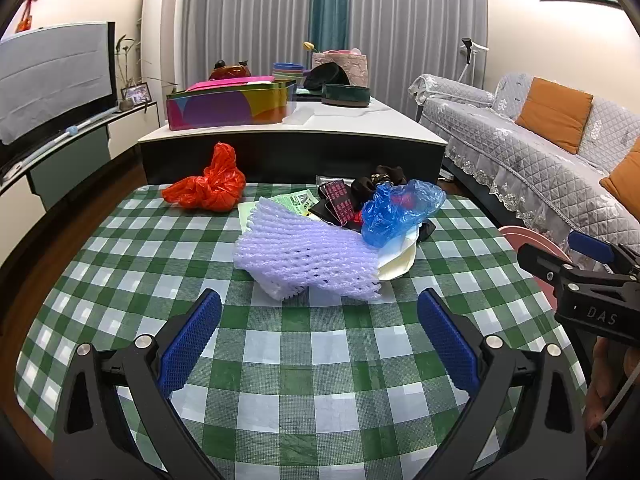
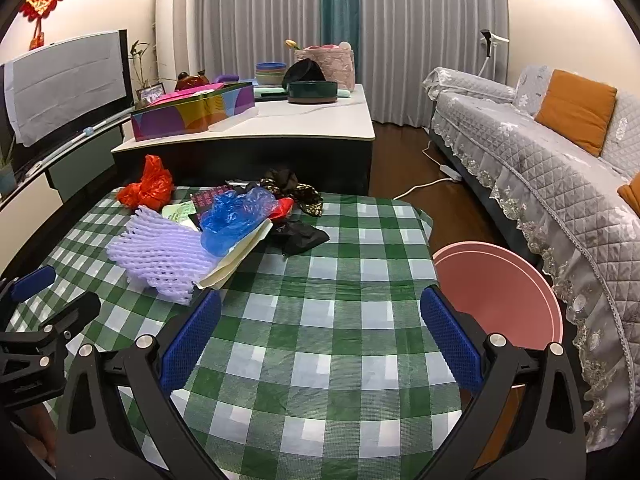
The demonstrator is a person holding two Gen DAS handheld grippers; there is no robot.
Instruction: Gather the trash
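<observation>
The trash lies in a loose heap on the far half of a table covered with a green-and-white checked cloth [image 1: 304, 360]. The heap contains a lavender foam net [image 1: 308, 256], a crumpled blue plastic bag [image 1: 400, 208], a cream paper sheet [image 2: 240, 252], black wrappers [image 2: 300, 238] and a green printed leaflet [image 1: 296, 200]. A knotted red plastic bag [image 1: 208, 186] sits apart, at the far left edge. A pink bin [image 2: 500, 292] stands on the floor just beside the table's right edge; no contents are visible inside it. The left gripper [image 1: 318, 340] is spread wide and empty, just short of the foam net. The right gripper [image 2: 320, 340] is also spread wide and empty, over bare cloth.
</observation>
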